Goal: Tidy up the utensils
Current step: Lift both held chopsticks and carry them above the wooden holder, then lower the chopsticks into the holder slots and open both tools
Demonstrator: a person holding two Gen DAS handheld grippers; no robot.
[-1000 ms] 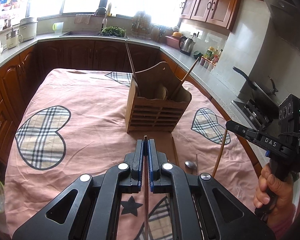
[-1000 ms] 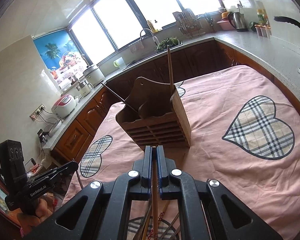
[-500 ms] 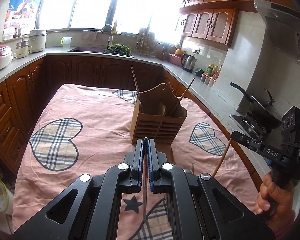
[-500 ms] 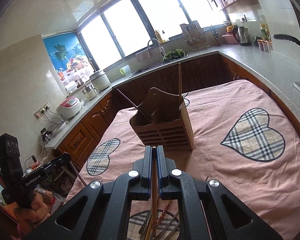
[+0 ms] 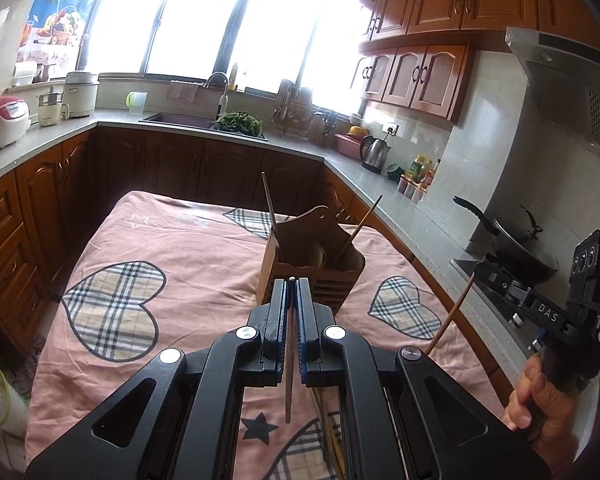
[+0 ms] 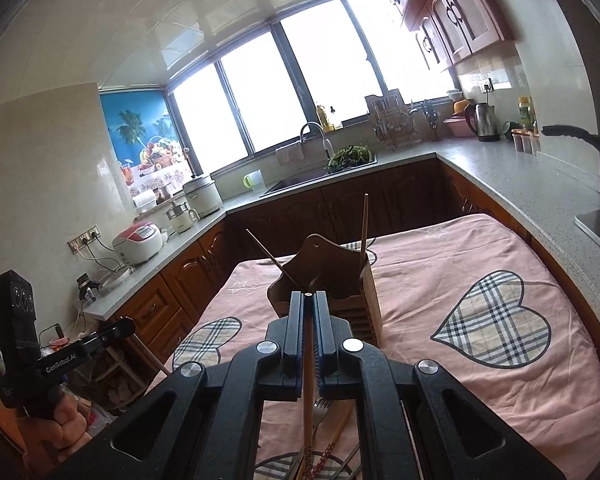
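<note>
A wooden utensil holder [image 5: 312, 264] [image 6: 332, 296] stands mid-table on the pink cloth, with two chopsticks leaning in it. My left gripper [image 5: 291, 286] is shut on a dark chopstick [image 5: 289, 368], held raised in front of the holder. My right gripper [image 6: 309, 300] is shut on a light wooden chopstick [image 6: 308, 392], also raised short of the holder. The right gripper and its chopstick [image 5: 450, 314] show at the right of the left wrist view. More utensils, a fork [image 6: 320, 412] among them, lie on the cloth under the right gripper.
The table has a pink cloth with plaid hearts [image 5: 116, 312]. Kitchen counters surround it: rice cookers [image 5: 4, 120] at left, sink [image 5: 180, 122] at the back, kettle [image 5: 374, 154] and a wok on the stove [image 5: 516, 248] at right.
Both grippers have risen and pulled back from the holder, each still holding its chopstick. The holder looks smaller and lower in both views.
</note>
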